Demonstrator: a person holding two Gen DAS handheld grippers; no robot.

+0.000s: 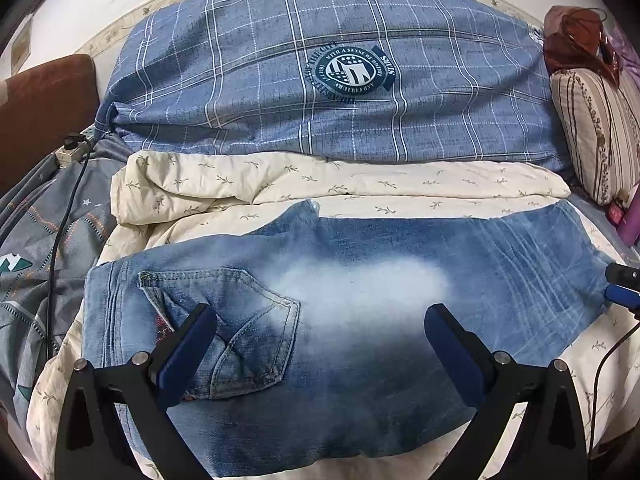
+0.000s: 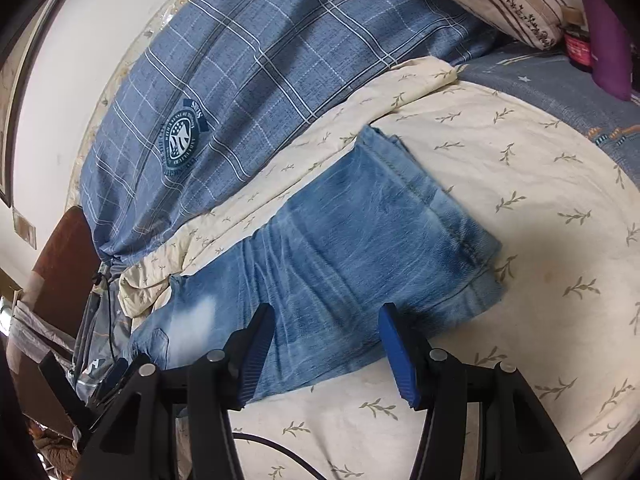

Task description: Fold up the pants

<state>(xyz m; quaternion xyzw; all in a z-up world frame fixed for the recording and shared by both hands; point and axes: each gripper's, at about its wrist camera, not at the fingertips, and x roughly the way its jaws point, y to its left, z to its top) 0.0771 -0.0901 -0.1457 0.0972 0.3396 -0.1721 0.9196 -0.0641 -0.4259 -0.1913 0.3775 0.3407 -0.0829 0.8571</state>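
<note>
Pants [image 1: 344, 312] lie long and flat on the bed's cream quilt [image 2: 540, 184]. Left gripper [image 1: 320, 316] hangs open above the pocket end; right gripper [image 2: 326, 316] hangs open nearer the hem end.

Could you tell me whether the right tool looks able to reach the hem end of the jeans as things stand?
Probably yes: the right tool is open above the jeans, with nothing covering the hem end.
</note>
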